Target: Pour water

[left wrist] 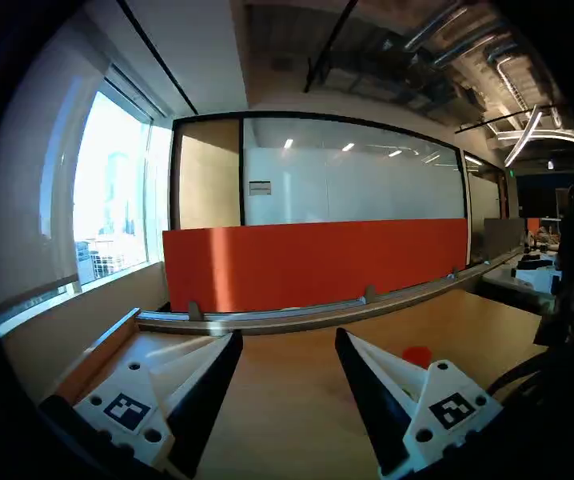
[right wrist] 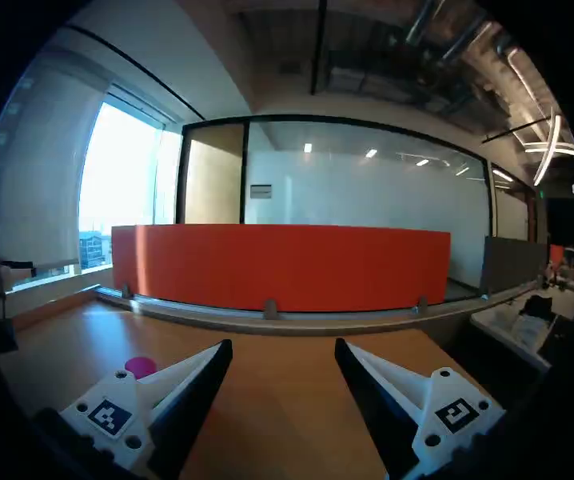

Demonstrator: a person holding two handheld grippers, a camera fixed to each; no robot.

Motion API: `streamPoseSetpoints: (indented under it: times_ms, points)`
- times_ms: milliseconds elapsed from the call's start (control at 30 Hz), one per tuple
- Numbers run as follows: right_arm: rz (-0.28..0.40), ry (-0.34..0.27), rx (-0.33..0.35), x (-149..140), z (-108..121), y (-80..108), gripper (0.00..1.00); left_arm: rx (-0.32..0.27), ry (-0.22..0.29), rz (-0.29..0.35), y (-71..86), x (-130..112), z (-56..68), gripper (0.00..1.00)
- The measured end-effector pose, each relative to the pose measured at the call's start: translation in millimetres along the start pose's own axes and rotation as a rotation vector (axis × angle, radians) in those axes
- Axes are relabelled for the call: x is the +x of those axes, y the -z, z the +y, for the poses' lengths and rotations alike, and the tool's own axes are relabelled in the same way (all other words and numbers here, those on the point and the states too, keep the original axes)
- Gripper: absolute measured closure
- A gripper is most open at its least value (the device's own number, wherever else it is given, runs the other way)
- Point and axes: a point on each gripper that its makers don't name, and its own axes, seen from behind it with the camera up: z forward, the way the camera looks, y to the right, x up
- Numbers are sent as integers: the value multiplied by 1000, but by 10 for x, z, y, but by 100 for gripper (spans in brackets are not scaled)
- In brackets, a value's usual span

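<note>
In the left gripper view my left gripper (left wrist: pixel 288 340) is open over the wooden desk (left wrist: pixel 287 400), nothing between its white fingers with black pads. A small red round thing (left wrist: pixel 417 356) lies on the desk just past the right finger. In the right gripper view my right gripper (right wrist: pixel 283 348) is open too, with bare desk (right wrist: pixel 287 384) between the fingers. A small magenta round thing (right wrist: pixel 140 366) lies on the desk beside the left finger (right wrist: pixel 167 396), partly hidden by it.
An orange divider panel (left wrist: pixel 319 260) stands along the desk's far edge, also seen as the orange panel (right wrist: pixel 287 264). A bright window (left wrist: pixel 111 200) is at the left. Dark cables (left wrist: pixel 527 376) and neighbouring desks with items (right wrist: pixel 527 320) lie to the right.
</note>
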Motion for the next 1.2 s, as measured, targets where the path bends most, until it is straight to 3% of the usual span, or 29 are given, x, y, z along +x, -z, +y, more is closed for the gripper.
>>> streamPoseSetpoints:
  times_ms: [200,500,800,1200]
  points:
    - [15,11,19,99,-32,-18,0,-9,13,2,-27,131,-12,15]
    - [1,-2,79,68,-144,-56,1,-69,11,-16,-63,117,131,15]
    - [3,-22,212,96,-362,-34,1,-140,2,-38,-80,76,233,15]
    - [-7,22,352,133,-673,24,1,-228,9,-59,-67,50,362,15]
